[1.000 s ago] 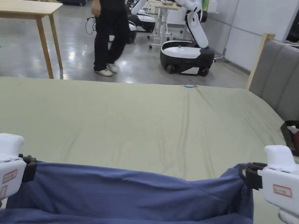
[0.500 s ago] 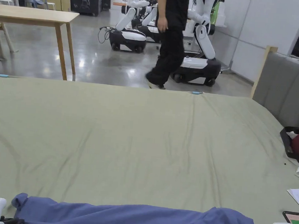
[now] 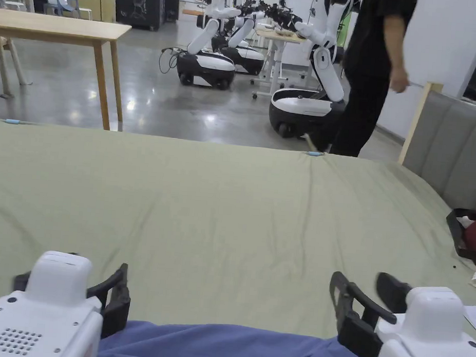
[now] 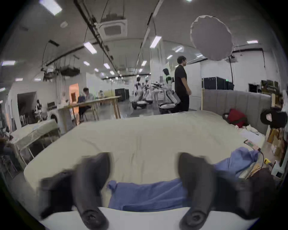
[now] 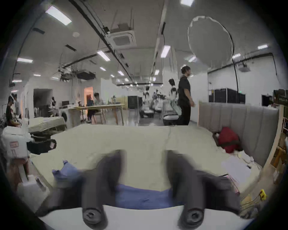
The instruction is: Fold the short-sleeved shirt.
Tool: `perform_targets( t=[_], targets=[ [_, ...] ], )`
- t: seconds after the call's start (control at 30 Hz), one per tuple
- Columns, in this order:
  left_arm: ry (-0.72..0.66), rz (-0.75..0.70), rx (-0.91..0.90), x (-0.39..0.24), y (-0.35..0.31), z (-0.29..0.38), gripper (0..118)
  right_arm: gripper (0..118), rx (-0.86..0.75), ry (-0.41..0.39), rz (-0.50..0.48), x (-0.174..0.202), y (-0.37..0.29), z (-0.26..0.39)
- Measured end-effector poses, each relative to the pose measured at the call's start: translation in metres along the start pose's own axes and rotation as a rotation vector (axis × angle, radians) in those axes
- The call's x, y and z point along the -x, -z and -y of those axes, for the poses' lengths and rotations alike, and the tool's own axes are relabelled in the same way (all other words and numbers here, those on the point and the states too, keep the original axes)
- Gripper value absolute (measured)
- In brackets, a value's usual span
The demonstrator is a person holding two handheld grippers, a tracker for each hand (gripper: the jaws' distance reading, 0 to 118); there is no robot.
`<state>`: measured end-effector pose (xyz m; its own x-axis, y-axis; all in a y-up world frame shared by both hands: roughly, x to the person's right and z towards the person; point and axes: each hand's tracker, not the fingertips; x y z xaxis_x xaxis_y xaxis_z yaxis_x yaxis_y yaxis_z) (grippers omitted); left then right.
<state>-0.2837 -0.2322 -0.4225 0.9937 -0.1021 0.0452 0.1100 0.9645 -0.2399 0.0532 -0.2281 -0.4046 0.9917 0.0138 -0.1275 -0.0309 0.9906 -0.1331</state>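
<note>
1. One second back: both tongs pinched on the top corners of the blue cotton short-sleeved shirt (image 3: 228,351), cloth held up and stretched between them
2. Half a second back: shirt lowered to the near edge of the bed with the pale green sheet (image 3: 219,206), tongs at its two ends
3. Now: left tongs (image 3: 71,289) and right tongs (image 3: 369,295) both spread wide, nothing between the jaws, raised clear of the cloth
4. Shirt bunched in a long strip along the near edge of the bed, below and between the two tongs (image 4: 146,196)
5. Left corner of the strip just beside the left tongs' inner jaw; right end under the right tongs (image 5: 145,197)
6. Person in black (image 3: 369,73) now at the far right corner of the bed
</note>
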Motion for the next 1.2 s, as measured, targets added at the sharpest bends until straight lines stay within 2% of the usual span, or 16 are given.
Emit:
perform_targets(
  t=[0.07, 0.17, 0.2, 0.27, 0.33, 0.43, 0.6, 0.73, 0.8, 0.83, 0.87, 0.9, 0.93, 1.03, 1.1, 1.2],
  targets=[
    [0.01, 0.03, 0.038, 0.003, 0.012, 0.012, 0, 5, 0.006, -0.05, 0.049, 0.016, 0.004, 0.006],
    [-0.01, 0.086, 0.077, 0.013, 0.019, 0.019, 3, 5, 0.033, -0.031, 0.003, 0.023, 0.008, 0.013],
    [-0.01, 0.081, 0.074, 0.019, 0.02, 0.021, 16, 5, 0.031, -0.036, 0.01, 0.026, 0.008, 0.016],
    [-0.034, 0.104, 0.099, 0.041, 0.024, 0.026, 110, 5, 0.041, -0.046, 0.017, 0.025, 0.007, 0.017],
    [-0.135, 0.134, 0.133, 0.068, 0.026, 0.035, 118, 5, 0.051, -0.031, 0.019, 0.025, 0.006, 0.02],
    [-0.317, 0.197, 0.165, 0.122, 0.029, 0.048, 118, 5, 0.073, -0.019, 0.03, 0.023, 0.006, 0.025],
    [-0.687, 0.211, 0.405, 0.22, 0.065, 0.109, 118, 5, 0.101, 0.025, 0.032, 0.023, 0.009, 0.031],
    [-1.044, 0.483, 0.595, 0.239, 0.109, 0.184, 118, 5, 0.118, 0.039, 0.028, 0.028, 0.015, 0.032],
    [-1.17, 0.629, 0.385, 0.235, 0.113, 0.204, 118, 5, 0.121, 0.044, 0.021, 0.03, 0.018, 0.03],
    [-1.258, 0.671, 0.397, 0.234, 0.123, 0.205, 104, 5, 0.12, 0.044, 0.021, 0.031, 0.02, 0.029],
    [-1.324, 0.68, 0.424, 0.225, 0.123, 0.204, 69, 5, 0.118, 0.045, 0.021, 0.033, 0.021, 0.028],
    [-1.33, 0.724, 0.423, 0.216, 0.129, 0.201, 16, 5, 0.117, 0.05, 0.019, 0.034, 0.023, 0.027],
    [-1.335, 0.759, 0.44, 0.207, 0.136, 0.2, 4, 5, 0.116, 0.056, 0.015, 0.035, 0.025, 0.026],
    [-1.245, 0.491, 0.579, 0.186, 0.157, 0.21, 4, 5, 0.117, 0.058, 0.011, 0.039, 0.028, 0.026],
    [-1.341, 0.564, 0.471, 0.191, 0.155, 0.213, 4, 5, 0.124, 0.053, 0.009, 0.04, 0.028, 0.027],
    [-1.382, 0.439, 0.326, 0.207, 0.127, 0.202, 3, 5, 0.137, 0.048, 0.006, 0.037, 0.027, 0.026]
  ],
)
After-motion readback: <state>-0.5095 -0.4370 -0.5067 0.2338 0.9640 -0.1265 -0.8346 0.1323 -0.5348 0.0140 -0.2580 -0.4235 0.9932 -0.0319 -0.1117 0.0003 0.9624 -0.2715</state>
